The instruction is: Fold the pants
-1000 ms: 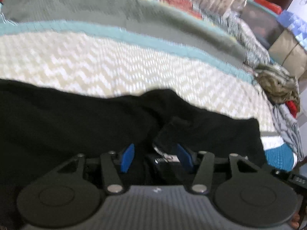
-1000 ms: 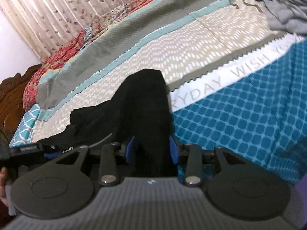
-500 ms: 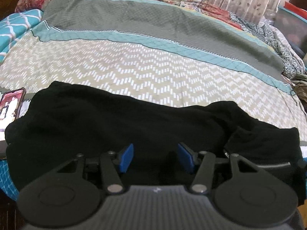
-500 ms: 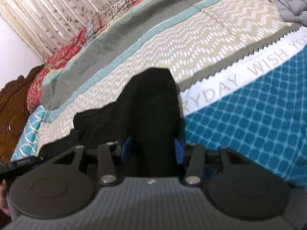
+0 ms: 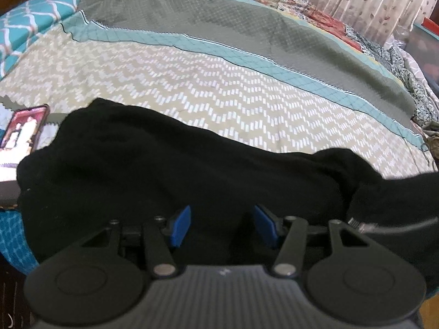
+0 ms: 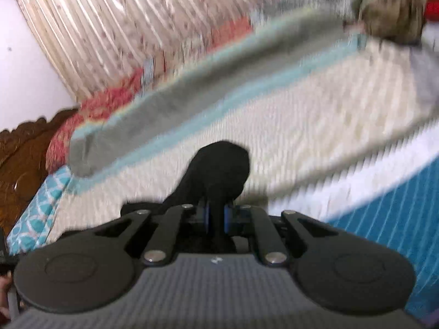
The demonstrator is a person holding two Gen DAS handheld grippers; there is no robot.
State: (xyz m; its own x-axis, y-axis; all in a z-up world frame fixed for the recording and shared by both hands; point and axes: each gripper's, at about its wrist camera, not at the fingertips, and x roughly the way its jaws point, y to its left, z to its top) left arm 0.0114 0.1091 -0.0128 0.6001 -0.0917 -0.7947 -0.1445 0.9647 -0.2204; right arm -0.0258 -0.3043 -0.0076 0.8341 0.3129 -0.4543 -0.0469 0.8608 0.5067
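Observation:
The black pants (image 5: 178, 170) lie across the near part of the patterned bedspread (image 5: 219, 90), spread from left to right. My left gripper (image 5: 222, 226) is open, its blue pads (image 5: 179, 224) wide apart just above the black cloth. In the blurred right wrist view my right gripper (image 6: 216, 216) is shut on a bunched fold of the pants (image 6: 219, 167), which rises in front of the fingers.
A phone (image 5: 24, 128) with a lit screen lies on the bed left of the pants. Curtains (image 5: 370, 2) hang behind the bed. A wooden headboard (image 6: 24, 159) stands at left in the right wrist view, and a clothes pile (image 6: 392, 19) at top right.
My right gripper has closed from open around the pants to shut on them and is moving fast. My left gripper swung left along the pants and stayed open.

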